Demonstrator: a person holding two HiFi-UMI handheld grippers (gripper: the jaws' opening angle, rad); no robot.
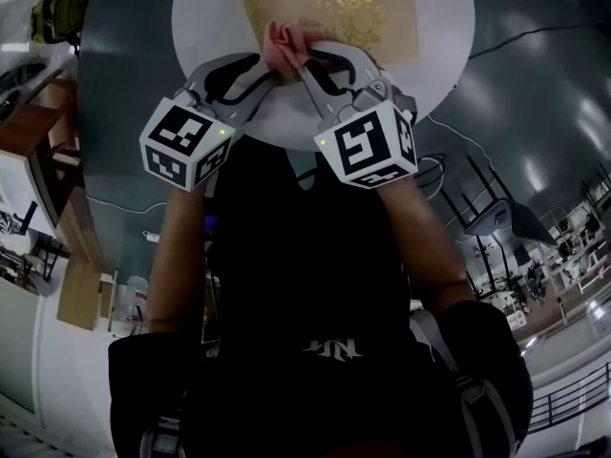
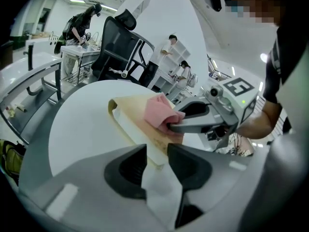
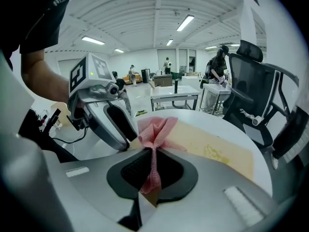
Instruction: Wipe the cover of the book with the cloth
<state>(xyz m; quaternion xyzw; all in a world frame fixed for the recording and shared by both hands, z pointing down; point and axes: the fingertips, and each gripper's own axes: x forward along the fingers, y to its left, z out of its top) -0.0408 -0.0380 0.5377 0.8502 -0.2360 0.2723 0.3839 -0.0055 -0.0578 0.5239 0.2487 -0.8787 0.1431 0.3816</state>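
A tan book [image 1: 334, 12] with a gold emblem lies flat on the round white table [image 1: 439, 55]. My right gripper [image 1: 298, 60] is shut on a bunched pink cloth [image 1: 286, 41], which rests on the book's near left part. In the right gripper view the cloth [image 3: 155, 129] fans out past the right gripper [image 3: 153, 153] onto the cover [image 3: 217, 149]. My left gripper [image 2: 158, 153] is closed around the book's near corner [image 2: 135, 115], right beside the cloth [image 2: 159, 111]. The two grippers' tips nearly touch.
A black office chair [image 2: 120, 47] stands just beyond the table, also visible in the right gripper view [image 3: 256, 91]. Desks and people are farther back. Another chair [image 1: 496, 218] and a cable lie on the floor to my right.
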